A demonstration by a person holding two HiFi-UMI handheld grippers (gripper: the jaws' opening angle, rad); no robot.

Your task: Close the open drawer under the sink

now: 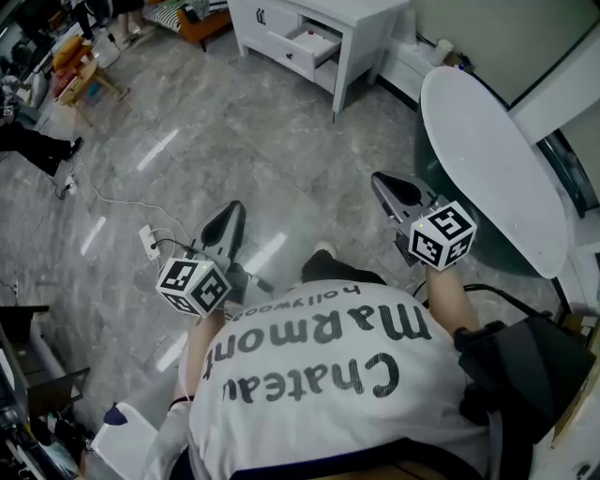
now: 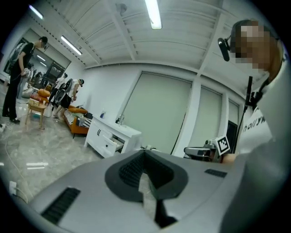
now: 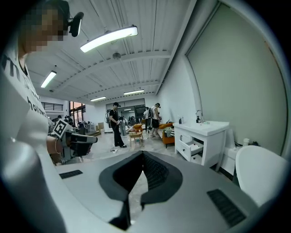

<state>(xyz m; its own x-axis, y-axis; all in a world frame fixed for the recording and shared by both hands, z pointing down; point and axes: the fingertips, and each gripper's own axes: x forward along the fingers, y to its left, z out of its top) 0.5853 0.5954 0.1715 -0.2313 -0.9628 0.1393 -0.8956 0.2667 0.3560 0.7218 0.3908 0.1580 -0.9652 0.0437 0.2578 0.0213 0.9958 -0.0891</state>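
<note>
The white sink cabinet (image 1: 319,28) stands far ahead across the floor, and one of its drawers (image 1: 314,42) is pulled out. The left gripper view has the cabinet (image 2: 111,134) and its open drawer (image 2: 117,144) small and distant; the right gripper view has the cabinet (image 3: 202,139) and drawer (image 3: 194,148) at mid right. My left gripper (image 1: 230,214) and right gripper (image 1: 382,180) are held in front of the person's chest, both far from the cabinet. Each has its jaws meeting at the tips with nothing between them.
A round white table (image 1: 492,169) stands close on the right, over a dark glass surface. A power strip with a cable (image 1: 150,242) lies on the marble floor at left. An orange sofa (image 1: 202,23), a wooden chair (image 1: 84,80) and several people are far back left.
</note>
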